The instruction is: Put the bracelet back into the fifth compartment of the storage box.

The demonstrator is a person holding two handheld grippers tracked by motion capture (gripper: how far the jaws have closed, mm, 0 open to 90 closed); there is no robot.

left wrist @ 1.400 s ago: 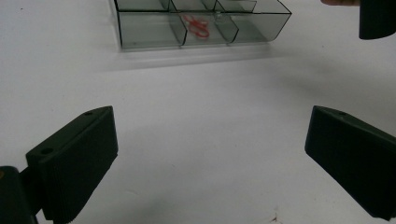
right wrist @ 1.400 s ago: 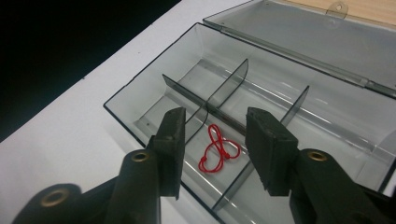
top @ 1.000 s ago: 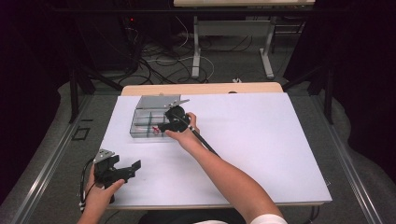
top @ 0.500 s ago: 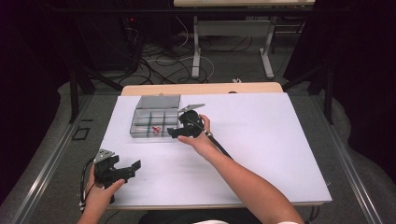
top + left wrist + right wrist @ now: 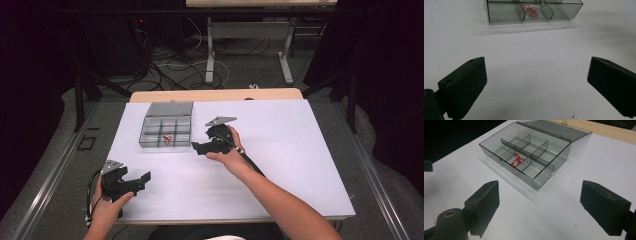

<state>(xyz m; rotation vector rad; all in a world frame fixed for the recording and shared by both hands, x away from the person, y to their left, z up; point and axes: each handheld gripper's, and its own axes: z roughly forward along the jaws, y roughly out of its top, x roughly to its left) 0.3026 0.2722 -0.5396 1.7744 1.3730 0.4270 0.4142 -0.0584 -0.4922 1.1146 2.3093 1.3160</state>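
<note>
A small red rubber band (image 5: 517, 160) lies in a middle compartment of the clear divided box (image 5: 544, 176). The right gripper (image 5: 200, 148), just beside the box, has just been opening its jaws, with nothing between them. The left gripper (image 5: 145, 178) rests wide open, empty. The band looks light, soft and stretchy, best pinched at a loop.

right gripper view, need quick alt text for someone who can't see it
A clear grey compartment box with its lid open sits on a white table, a small red item in one middle compartment. The right gripper faces it with jaws wide open and nothing between them.
</note>
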